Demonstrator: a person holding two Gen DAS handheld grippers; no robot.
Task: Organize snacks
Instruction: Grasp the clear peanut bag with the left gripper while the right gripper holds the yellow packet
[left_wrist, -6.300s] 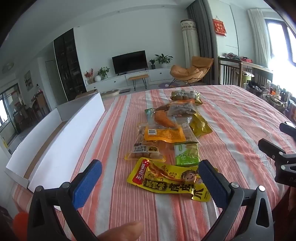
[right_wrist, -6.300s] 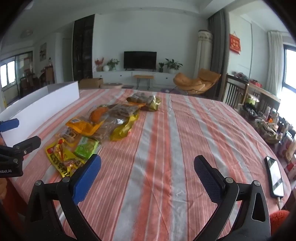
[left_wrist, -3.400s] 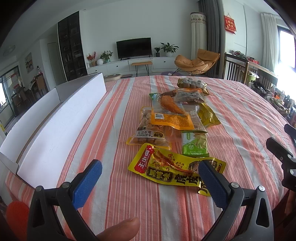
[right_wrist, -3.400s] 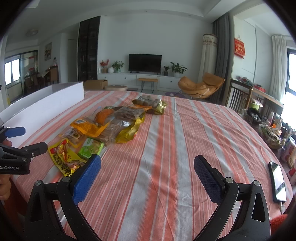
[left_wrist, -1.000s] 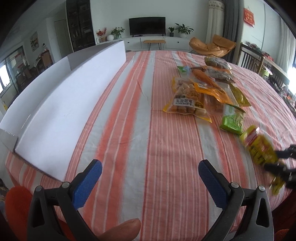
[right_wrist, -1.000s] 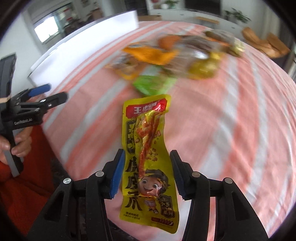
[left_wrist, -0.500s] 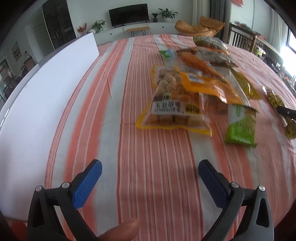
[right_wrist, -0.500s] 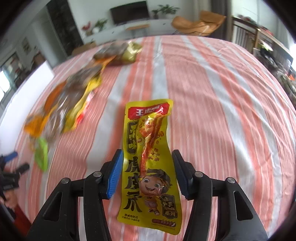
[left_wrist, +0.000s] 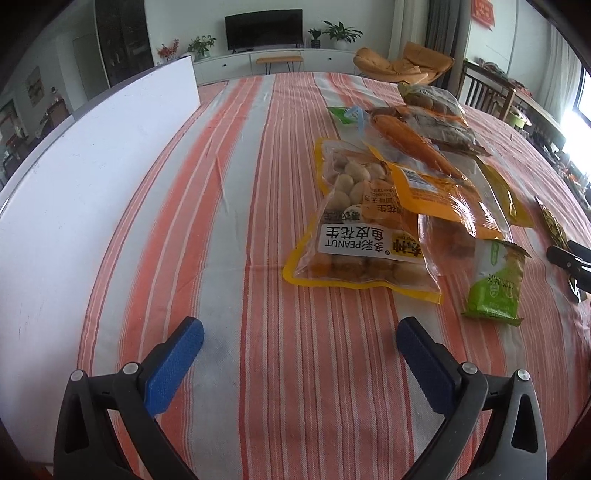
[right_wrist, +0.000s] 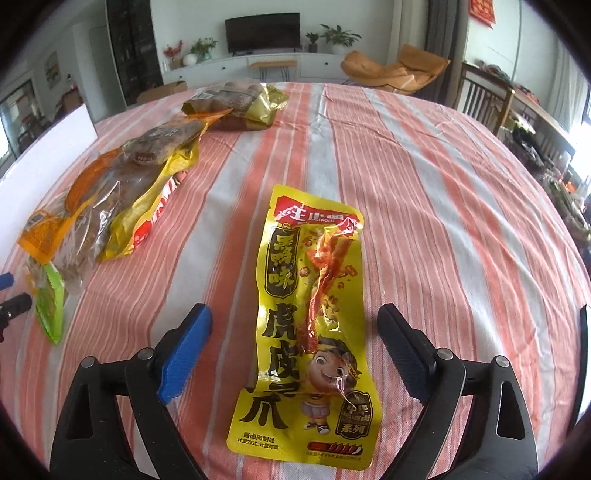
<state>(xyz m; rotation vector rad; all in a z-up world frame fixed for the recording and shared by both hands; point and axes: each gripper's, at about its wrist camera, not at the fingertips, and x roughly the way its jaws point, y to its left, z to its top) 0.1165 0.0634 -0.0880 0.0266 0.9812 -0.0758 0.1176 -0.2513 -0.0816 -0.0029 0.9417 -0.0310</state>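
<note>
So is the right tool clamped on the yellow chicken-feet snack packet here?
No: the right tool stands open, its blue pads apart on either side of the yellow chicken-feet snack packet lying on the striped tablecloth.

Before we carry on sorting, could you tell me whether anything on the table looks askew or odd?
The snacks by the clear peanut bag lie in an overlapping heap, while the yellow chicken-feet packet lies alone between the open right gripper fingers. Nothing looks spilled or torn.
</note>
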